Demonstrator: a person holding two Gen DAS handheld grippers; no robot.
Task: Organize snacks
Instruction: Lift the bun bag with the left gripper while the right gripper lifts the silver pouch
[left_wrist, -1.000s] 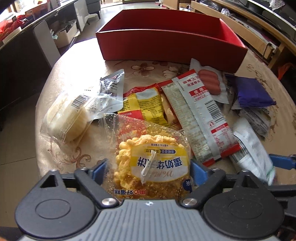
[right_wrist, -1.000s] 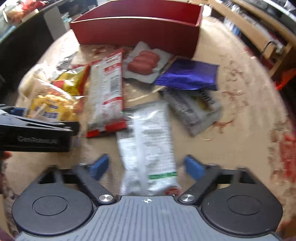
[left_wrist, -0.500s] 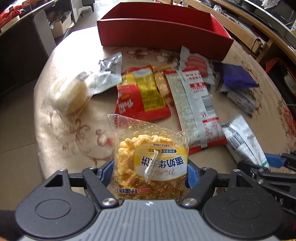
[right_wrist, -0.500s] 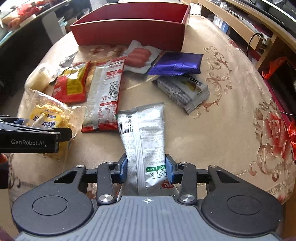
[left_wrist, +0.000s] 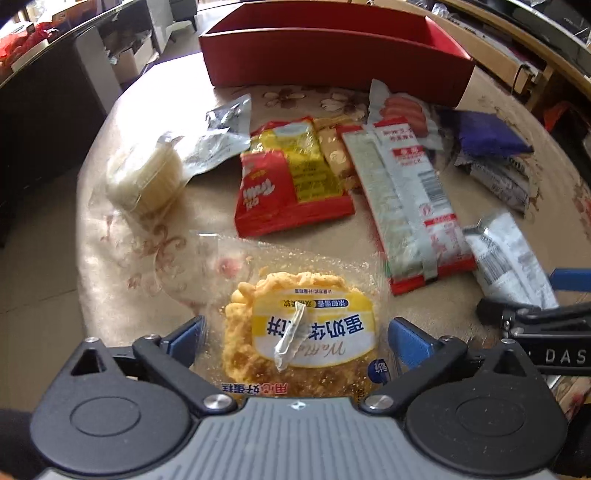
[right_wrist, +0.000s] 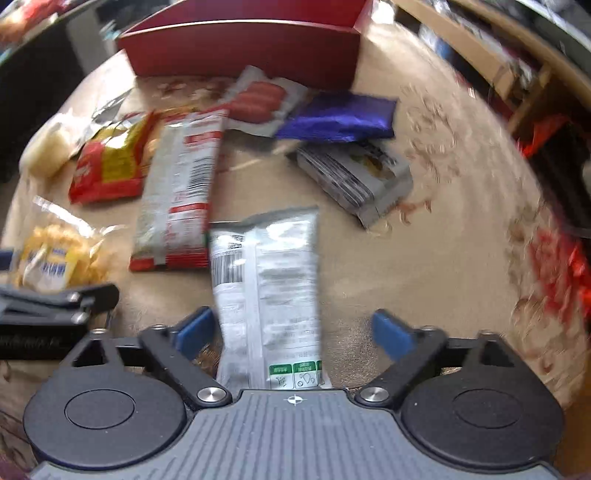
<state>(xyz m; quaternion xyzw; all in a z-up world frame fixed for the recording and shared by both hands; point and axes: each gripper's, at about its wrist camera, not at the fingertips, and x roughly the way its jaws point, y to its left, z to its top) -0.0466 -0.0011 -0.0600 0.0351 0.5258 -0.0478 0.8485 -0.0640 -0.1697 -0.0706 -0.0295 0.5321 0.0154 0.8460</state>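
Observation:
A yellow egg-cake packet (left_wrist: 306, 295) in clear wrap lies on the table between the blue pads of my left gripper (left_wrist: 295, 338). Its jaws are opening wide and the pads stand off the wrapper. A silver packet (right_wrist: 269, 277) lies lengthwise between the pads of my right gripper (right_wrist: 293, 332), whose jaws are also opening, with clear gaps on both sides. The red box (left_wrist: 332, 48) stands open at the table's far side. Each gripper shows at the edge of the other's view: the right one's fingers (left_wrist: 535, 314), the left one's fingers (right_wrist: 55, 302).
Between the grippers and the box lie a red-yellow packet (left_wrist: 291, 177), a long red-white packet (left_wrist: 406, 192), a sausage pack (left_wrist: 402, 107), a purple packet (right_wrist: 340, 118), a grey-white packet (right_wrist: 354, 173) and a wrapped bun (left_wrist: 144, 177). The round table's edge (left_wrist: 92, 206) drops off left.
Half a second ago both grippers were shut on their packets. Now both stand wide open, with each packet left lying between the pads.

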